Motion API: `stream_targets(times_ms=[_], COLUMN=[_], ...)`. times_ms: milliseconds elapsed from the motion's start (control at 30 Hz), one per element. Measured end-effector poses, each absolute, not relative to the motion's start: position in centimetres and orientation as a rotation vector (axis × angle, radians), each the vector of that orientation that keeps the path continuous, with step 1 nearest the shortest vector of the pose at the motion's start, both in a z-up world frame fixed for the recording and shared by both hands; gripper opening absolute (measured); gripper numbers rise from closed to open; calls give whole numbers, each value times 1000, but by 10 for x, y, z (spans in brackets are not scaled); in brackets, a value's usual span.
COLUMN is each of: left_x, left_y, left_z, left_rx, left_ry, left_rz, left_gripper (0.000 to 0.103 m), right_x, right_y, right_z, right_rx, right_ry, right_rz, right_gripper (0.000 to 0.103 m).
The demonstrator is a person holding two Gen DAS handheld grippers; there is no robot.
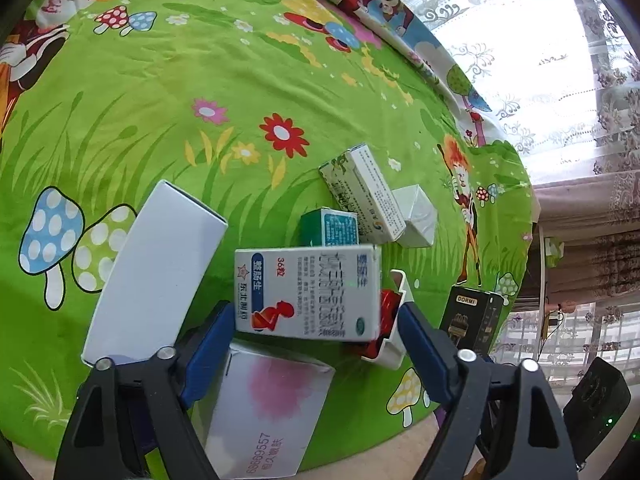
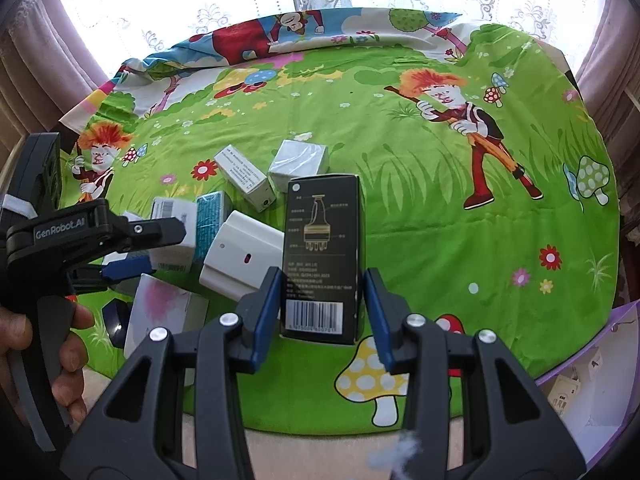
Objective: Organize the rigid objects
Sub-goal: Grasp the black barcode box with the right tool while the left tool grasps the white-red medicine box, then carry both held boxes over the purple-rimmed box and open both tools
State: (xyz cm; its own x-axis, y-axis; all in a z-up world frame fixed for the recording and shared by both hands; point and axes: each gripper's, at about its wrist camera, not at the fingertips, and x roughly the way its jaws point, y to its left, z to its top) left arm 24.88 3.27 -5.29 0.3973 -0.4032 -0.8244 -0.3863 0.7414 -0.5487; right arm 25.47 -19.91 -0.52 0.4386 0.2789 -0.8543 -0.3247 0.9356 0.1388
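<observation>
A white medicine box (image 1: 308, 292) with a red figure lies on top of other boxes, between the blue pads of my left gripper (image 1: 316, 308). The left pad is at its edge, while the right pad stands clear of it, so the jaws are open. My right gripper (image 2: 323, 280) is shut on an upright black box (image 2: 322, 256) with a barcode, which also shows at the right of the left wrist view as the black box (image 1: 472, 320). From the right wrist view, my left gripper (image 2: 164, 250) sits at the left, over the box cluster.
On the green cartoon cloth (image 1: 160, 100) lie a long white box (image 1: 156, 272), a pink-flowered box (image 1: 264, 412), a teal box (image 1: 330, 228), a white-green box (image 1: 364, 196), a small white box (image 1: 416, 216) and a white case (image 2: 240, 260). A purple-rimmed bin (image 2: 580, 380) sits off the table's right edge.
</observation>
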Motion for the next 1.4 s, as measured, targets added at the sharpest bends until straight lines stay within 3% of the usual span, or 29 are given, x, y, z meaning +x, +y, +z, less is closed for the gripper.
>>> stream_targets(times_ms=[300,700,1400], left_x=[243,214,185], left_y=[30,25,-115], left_z=[-43,7,32], left_rx=[-744,-669,-529], left_ry=[1139,976,1026], left_rz=[-15,6,-268], left_gripper=[73,73,73], right_x=[246,235,200], right_y=[-206,-228,-321], right_z=[-3,5,21], right_rx=[-28,19,128], right_ry=[1053,1046,1027], right_rz=[382,386,314], right_gripper=[46,46,46])
